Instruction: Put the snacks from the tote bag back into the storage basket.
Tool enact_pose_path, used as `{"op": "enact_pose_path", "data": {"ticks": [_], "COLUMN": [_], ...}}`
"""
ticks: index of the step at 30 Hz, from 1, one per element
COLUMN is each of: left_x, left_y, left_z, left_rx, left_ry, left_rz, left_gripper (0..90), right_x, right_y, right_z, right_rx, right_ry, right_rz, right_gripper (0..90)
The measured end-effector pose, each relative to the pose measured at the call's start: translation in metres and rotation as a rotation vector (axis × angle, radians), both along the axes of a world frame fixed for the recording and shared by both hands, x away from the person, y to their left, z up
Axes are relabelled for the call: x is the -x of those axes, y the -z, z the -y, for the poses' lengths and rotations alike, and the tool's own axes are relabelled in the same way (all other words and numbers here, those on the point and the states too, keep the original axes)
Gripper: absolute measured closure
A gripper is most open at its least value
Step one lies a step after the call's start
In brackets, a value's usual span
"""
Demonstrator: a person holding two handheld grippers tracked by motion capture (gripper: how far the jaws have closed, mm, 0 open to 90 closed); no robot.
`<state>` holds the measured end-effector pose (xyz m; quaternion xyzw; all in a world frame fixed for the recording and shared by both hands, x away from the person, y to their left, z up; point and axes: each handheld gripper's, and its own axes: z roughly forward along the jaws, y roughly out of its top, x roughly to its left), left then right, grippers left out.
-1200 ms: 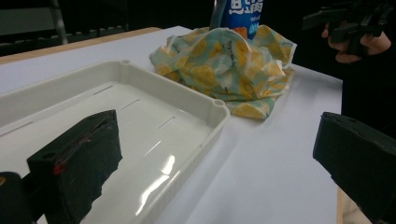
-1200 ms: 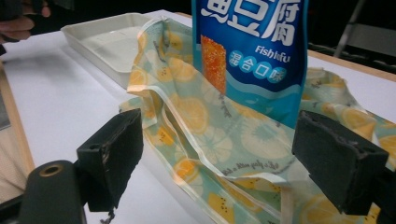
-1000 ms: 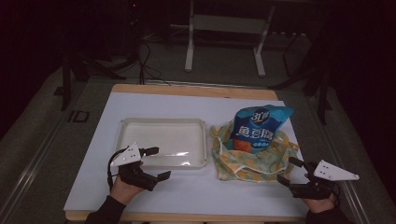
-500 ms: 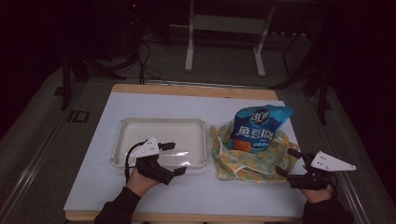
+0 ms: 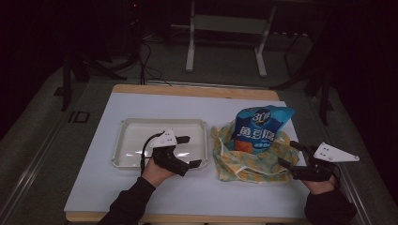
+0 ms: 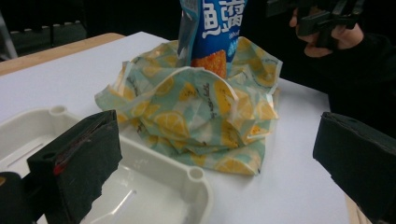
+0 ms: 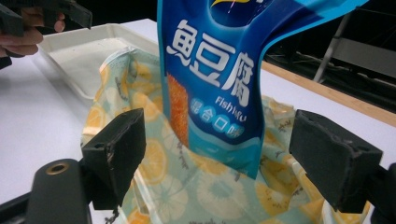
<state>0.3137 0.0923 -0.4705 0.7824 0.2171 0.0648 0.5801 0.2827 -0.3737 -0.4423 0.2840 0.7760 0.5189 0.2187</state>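
Snack pouch (image 5: 259, 131) stands between both open grippers, untouched.

We see black sleeves (image 5: 126, 206) on both forearms. Each black gripper carries a pale three-cornered plate (image 5: 335, 153). A black cable (image 5: 146, 147) loops at the left one's nine o'clock.

tray (image 5: 126, 140) left, snack bag (image 5: 259, 131) in pouch (image 5: 244, 164) right

place: dim lab or studio | evidence: white-topped wooden table (image 5: 141, 187) on grey floor, black cables (image 5: 145, 61) far left, white metal stand (image 5: 225, 42) far behind
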Motion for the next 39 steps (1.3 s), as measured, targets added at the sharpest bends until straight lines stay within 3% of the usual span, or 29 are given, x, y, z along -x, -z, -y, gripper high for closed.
{"op": "enact_pose_path", "data": {"ticks": [14,21,27,39], "left_x": [-0.023,-0.038,-0.047,-0.067], "left_y": [-0.014,-0.016,-0.016,-0.019], "left_z": [0.044,0.064,0.078,0.104], "left_rx": [-0.022,-0.035,-0.046,-0.021], "left_ry": [0.023,-0.011,-0.010,-0.011], "left_rz": [0.035,0.044,0.032,0.002], "left_gripper": [2.4,4.2,5.2,12.2], "right_x": [-0.017,-0.028,-0.037,-0.054], "right_y": [-0.004,-0.004,-0.003,-0.008], "right_z": [-0.007,-0.008,-0.007,-0.021], "right_rx": [0.000,-0.003,-0.023,-0.028], "right_ry": [0.006,0.040,0.043,0.037], "right_rz": [-0.016,-0.030,-0.046,-0.054], "right_gripper": [18.4,18.4,20.4,29.0]}}
